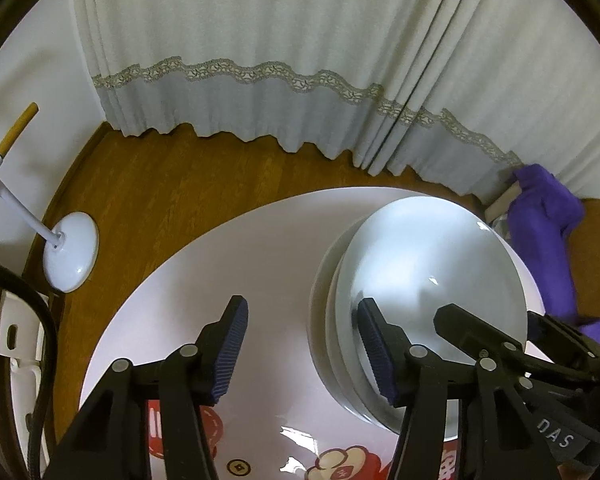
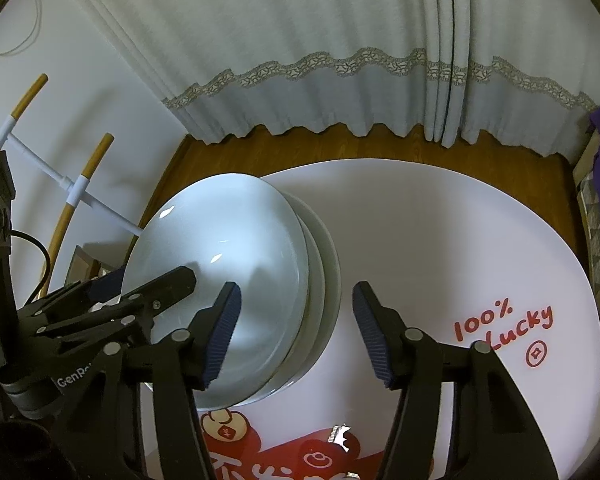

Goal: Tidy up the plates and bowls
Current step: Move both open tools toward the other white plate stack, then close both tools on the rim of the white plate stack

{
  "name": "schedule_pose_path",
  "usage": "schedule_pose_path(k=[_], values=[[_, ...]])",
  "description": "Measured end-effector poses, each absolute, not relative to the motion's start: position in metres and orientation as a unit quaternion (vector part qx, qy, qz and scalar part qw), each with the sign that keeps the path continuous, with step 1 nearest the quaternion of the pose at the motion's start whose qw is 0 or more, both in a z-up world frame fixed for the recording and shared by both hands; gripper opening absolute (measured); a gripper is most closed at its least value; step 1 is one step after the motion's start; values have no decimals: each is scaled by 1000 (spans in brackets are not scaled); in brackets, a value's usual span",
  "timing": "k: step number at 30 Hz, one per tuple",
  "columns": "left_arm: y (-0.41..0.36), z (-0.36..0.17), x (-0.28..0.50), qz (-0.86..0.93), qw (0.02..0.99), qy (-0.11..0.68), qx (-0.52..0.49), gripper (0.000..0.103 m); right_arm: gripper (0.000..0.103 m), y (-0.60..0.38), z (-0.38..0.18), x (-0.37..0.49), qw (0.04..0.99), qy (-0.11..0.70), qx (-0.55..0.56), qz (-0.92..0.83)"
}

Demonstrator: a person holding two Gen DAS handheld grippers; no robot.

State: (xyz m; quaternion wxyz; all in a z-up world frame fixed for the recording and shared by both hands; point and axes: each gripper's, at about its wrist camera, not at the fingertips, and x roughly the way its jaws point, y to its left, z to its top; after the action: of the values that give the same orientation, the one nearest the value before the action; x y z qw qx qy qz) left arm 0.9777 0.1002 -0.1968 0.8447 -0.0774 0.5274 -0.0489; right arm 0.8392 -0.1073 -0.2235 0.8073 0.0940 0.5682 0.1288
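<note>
On the round white table (image 2: pixel 440 220) sits a stack of white plates (image 2: pixel 320 264), and on top of it a white bowl (image 2: pixel 228 248), its rim tilted a little, or so it seems through the curved lens. From the left wrist view the stack lies toward 2 o'clock of the table's middle; from the right wrist view it sits at about 9 o'clock, near the table's edge.

Both tools hover over it. The left gripper (image 1: pixel 300 344) is spread wide and grasps nothing, one blue pad over the bowl's near rim, the other over bare table. The right gripper (image 2: pixel 296 328) is likewise parted and empty, its left pad over the bowl, its right pad beside the stack.

Red print reading "100% Lucky" (image 2: pixel 504 328) marks the tabletop at 3 o'clock. Beyond lie wood floor (image 1: pixel 148 184), a pale curtain (image 1: pixel 260 40) with lace trim, a white stand (image 1: pixel 70 258) at 9 o'clock, and purple cloth (image 1: pixel 548 232) at 3 o'clock
</note>
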Motion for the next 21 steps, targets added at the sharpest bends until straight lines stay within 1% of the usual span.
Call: schedule_pose_path(k=[1,2,3,4,5,7,21], values=[[102,-196,978,-53,845,527,-79,45,55,-107,-224,839,806,570,93,127],[103,-195,977,-57,844,527,-80,38,48,-107,-225,839,806,571,94,127],[104,-195,977,-62,844,526,-84,35,40,-108,-225,840,804,572,96,128],[104,-194,977,-66,843,527,-86,32,37,-107,-226,840,803,574,95,128],[105,-194,976,-66,843,527,-85,30,37,-107,-226,840,803,574,95,129],[107,-193,976,-72,844,525,-86,23,37,-106,-226,840,803,574,92,129],[116,-192,969,-73,845,521,-90,22,37,-106,-227,841,803,575,90,131]])
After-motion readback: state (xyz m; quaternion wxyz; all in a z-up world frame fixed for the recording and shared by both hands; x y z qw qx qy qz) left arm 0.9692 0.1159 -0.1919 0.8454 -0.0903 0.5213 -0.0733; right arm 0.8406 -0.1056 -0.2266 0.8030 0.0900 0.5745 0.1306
